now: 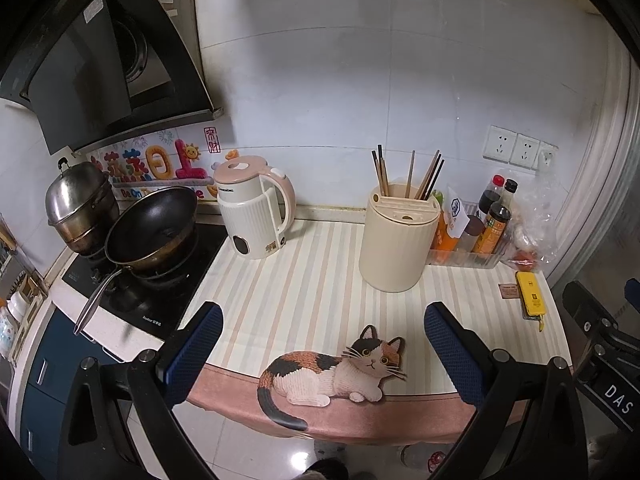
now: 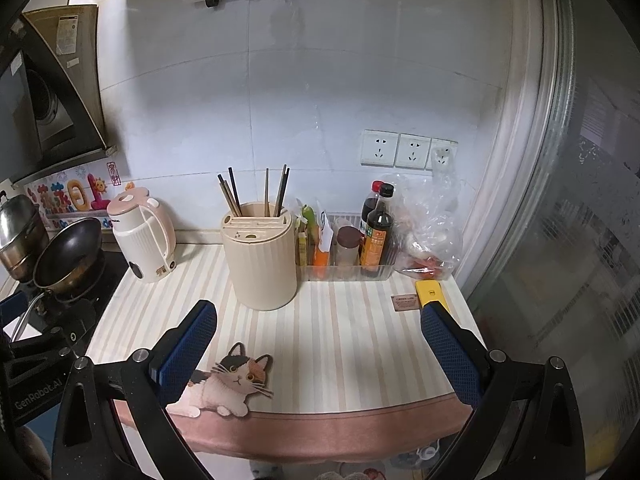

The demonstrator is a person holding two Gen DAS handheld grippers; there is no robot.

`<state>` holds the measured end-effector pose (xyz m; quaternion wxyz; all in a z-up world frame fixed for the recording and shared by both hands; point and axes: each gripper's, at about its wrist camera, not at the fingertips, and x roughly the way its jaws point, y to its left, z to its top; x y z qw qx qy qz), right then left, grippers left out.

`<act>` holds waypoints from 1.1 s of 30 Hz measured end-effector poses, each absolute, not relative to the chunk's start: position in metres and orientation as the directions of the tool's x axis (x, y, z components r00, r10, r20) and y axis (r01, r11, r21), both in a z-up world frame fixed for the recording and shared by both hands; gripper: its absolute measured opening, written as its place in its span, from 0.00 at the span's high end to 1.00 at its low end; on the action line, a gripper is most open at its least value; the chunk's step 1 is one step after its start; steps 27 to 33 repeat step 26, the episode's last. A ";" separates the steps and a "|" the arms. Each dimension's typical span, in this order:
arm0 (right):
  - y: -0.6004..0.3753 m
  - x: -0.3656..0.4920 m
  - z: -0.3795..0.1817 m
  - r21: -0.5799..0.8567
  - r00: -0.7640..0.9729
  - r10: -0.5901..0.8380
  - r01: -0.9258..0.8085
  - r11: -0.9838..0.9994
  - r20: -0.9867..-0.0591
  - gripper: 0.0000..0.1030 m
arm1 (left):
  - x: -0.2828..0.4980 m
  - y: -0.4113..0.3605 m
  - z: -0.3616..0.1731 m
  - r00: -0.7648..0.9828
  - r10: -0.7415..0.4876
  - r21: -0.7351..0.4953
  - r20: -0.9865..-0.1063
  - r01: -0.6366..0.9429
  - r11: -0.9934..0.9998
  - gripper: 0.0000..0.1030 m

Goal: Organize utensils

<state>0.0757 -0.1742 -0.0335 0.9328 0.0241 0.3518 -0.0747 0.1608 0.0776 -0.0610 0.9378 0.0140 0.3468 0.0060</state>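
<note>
From the left wrist camera, the left gripper (image 1: 322,344) hangs over the front edge of the counter with its blue-padded fingers (image 1: 196,344) spread wide and nothing between them. Below it the striped mat (image 1: 304,280) covers the counter, and a printed calico cat (image 1: 340,372) lies along the mat's pink front border. Toward the back edge, right of centre, stands the cream utensil holder (image 1: 394,248), upright, with the chopsticks (image 1: 408,174) sticking up out of its rear compartment. At the back left of the mat sits a pink-and-white kettle (image 1: 256,212). Left of the counter, a black wok (image 1: 152,224) and a steel pot (image 1: 78,204) rest on the stove. A clear tray of sauce bottles (image 1: 490,220) fills the back right corner, and a yellow device (image 1: 530,294) lies near the right edge.

From the right wrist camera, the right gripper (image 2: 318,350) also hovers at the front edge, fingers (image 2: 450,350) wide apart and empty. The utensil holder (image 2: 262,264) stands just beside the bottle tray, chopsticks (image 2: 256,194) upright in it. The kettle (image 2: 142,236) is at the back left, the cat (image 2: 234,384) at the front left by the left finger. The right finger partly covers the yellow device (image 2: 430,292). Wall sockets (image 2: 408,150) sit above the bottles (image 2: 376,232).
</note>
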 end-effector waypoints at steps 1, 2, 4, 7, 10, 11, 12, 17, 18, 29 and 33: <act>-0.174 0.075 -0.034 -0.006 0.740 -0.120 0.155 0.988 -0.662 0.00 | 0.161 0.078 -0.062 0.760 0.021 0.031 -0.650 -0.001 1.000 0.00; -0.174 0.075 -0.033 -0.006 0.740 -0.119 0.154 0.988 -0.662 0.00 | 0.160 0.077 -0.063 0.761 0.020 0.031 -0.649 0.000 1.000 0.00; -0.173 0.074 -0.033 -0.008 0.740 -0.122 0.155 0.988 -0.661 0.00 | 0.160 0.077 -0.063 0.760 0.018 0.029 -0.650 0.000 1.000 0.00; -0.173 0.076 -0.034 -0.007 0.742 -0.121 0.155 0.988 -0.660 0.00 | 0.160 0.076 -0.063 0.760 0.017 0.028 -0.650 0.001 1.000 0.00; -0.173 0.075 -0.034 -0.009 0.741 -0.123 0.156 0.988 -0.660 0.00 | 0.159 0.075 -0.062 0.761 0.017 0.029 -0.648 0.002 1.000 0.00; -0.173 0.076 -0.034 -0.010 0.741 -0.122 0.154 0.988 -0.660 0.00 | 0.159 0.074 -0.062 0.762 0.015 0.028 -0.648 0.004 1.000 0.00; -0.173 0.076 -0.034 -0.008 0.741 -0.120 0.154 0.988 -0.660 0.00 | 0.159 0.074 -0.062 0.762 0.015 0.028 -0.648 0.004 1.000 0.00; -0.172 0.076 -0.033 -0.011 0.743 -0.124 0.154 0.988 -0.657 0.00 | 0.159 0.075 -0.061 0.763 0.015 0.027 -0.646 0.003 1.000 0.00; -0.172 0.076 -0.032 -0.013 0.744 -0.124 0.154 0.988 -0.657 0.00 | 0.159 0.075 -0.060 0.764 0.016 0.026 -0.645 0.001 1.000 0.00; -0.170 0.076 -0.031 -0.010 0.745 -0.122 0.153 0.988 -0.656 0.00 | 0.157 0.078 -0.054 0.776 0.021 0.022 -0.630 -0.010 1.000 0.00; -0.170 0.076 -0.031 -0.010 0.745 -0.122 0.153 0.988 -0.656 0.00 | 0.157 0.078 -0.054 0.776 0.021 0.022 -0.630 -0.010 1.000 0.00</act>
